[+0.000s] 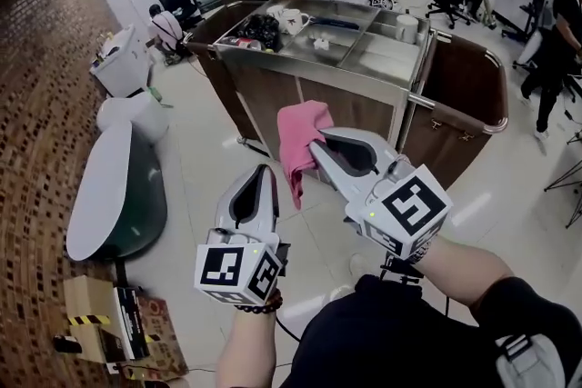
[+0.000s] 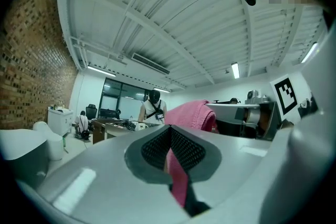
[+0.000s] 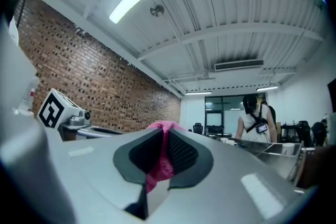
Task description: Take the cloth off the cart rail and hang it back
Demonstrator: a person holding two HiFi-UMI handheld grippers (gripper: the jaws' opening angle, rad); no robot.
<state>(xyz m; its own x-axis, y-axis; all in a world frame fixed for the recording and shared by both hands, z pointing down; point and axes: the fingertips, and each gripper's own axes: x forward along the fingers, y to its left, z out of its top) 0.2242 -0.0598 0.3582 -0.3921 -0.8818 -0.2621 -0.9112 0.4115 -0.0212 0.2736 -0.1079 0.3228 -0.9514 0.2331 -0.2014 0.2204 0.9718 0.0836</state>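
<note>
No word, number or brand can be read anywhere. The nearest things to signs are the square black-and-white coded patterns on the cubes of the left tool (image 1: pixel 268 170) and the right tool (image 1: pixel 318 147), both just in front of the cart (image 1: pixel 350 109); they show blocks only, no letters. Well to the left of the cart, a cardboard box (image 1: pixel 91 309) bears yellow-and-black striped tape without lettering, and print on items atop the cart is too small to tell.

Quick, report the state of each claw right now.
Left claw: closed, pinching a strip of the pink cloth.
Right claw: closed, holding the same pink cloth.
</note>
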